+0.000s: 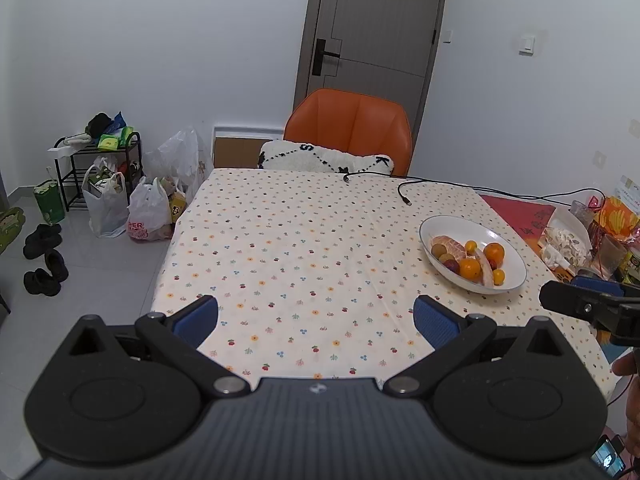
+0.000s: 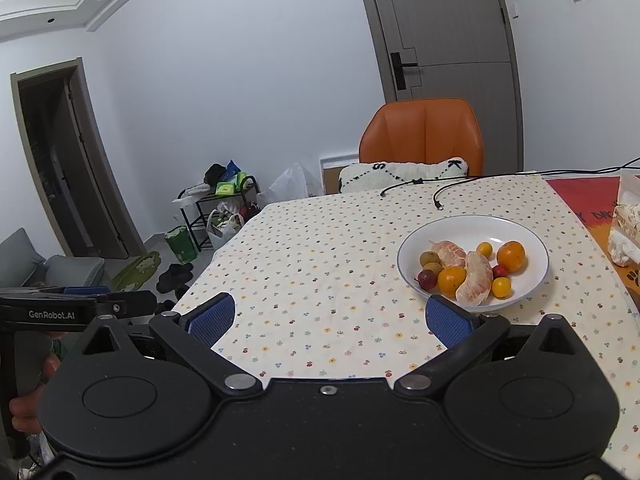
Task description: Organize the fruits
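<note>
A white bowl [image 1: 508, 246] [image 2: 448, 228] on the right half of the table holds several fruits: oranges [image 2: 511, 256], peeled pomelo segments [image 2: 475, 278], small yellow kumquats [image 2: 501, 287] and dark red round fruits [image 2: 427, 279]. My left gripper [image 1: 316, 318] hovers open over the table's near edge, left of the bowl, with nothing between its blue pads. My right gripper [image 2: 330, 317] is open too, empty, just short of the bowl's near rim. In the left wrist view the right gripper's side [image 1: 588, 304] shows at the far right.
The flowered tablecloth [image 1: 288, 248] covers the table. Black cables [image 1: 404, 196] lie at the far edge. An orange chair [image 1: 352, 128] with a white cushion stands behind. Snack bags and boxes [image 1: 580, 240] crowd the right end. Shopping bags, a rack and shoes sit on the floor at left.
</note>
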Motion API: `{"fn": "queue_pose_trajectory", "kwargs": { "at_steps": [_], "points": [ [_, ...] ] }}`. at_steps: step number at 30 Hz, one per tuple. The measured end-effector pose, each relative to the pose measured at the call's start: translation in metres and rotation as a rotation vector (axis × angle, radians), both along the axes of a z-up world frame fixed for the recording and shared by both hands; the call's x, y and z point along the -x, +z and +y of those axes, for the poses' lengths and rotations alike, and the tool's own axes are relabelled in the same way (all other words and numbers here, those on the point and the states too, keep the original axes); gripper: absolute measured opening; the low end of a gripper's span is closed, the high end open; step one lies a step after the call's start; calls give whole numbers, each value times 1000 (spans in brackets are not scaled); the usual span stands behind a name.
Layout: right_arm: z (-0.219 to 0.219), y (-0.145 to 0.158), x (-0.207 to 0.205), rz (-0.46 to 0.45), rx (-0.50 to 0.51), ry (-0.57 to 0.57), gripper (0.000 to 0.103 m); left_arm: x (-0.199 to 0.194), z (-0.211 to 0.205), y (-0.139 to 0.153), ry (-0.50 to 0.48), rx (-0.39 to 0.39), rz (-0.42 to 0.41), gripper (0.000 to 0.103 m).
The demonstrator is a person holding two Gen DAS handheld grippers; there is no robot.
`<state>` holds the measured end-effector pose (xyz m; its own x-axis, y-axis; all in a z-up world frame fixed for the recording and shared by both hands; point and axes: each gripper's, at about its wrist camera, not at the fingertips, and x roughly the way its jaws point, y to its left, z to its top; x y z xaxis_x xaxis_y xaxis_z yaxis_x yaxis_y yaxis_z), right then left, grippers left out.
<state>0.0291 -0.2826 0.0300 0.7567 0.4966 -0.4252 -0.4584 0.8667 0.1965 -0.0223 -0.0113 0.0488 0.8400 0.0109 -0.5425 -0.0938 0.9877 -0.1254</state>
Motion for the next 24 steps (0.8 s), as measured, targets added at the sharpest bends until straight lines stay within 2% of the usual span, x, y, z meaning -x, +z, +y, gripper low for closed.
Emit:
{"fn": "queue_pose_trajectory", "kwargs": {
  "at_steps": [24],
  "points": [
    [-5,-3,-1,2,-3,-11,103,-1,-5,-5,-10,14,5,103]
  ]
}}
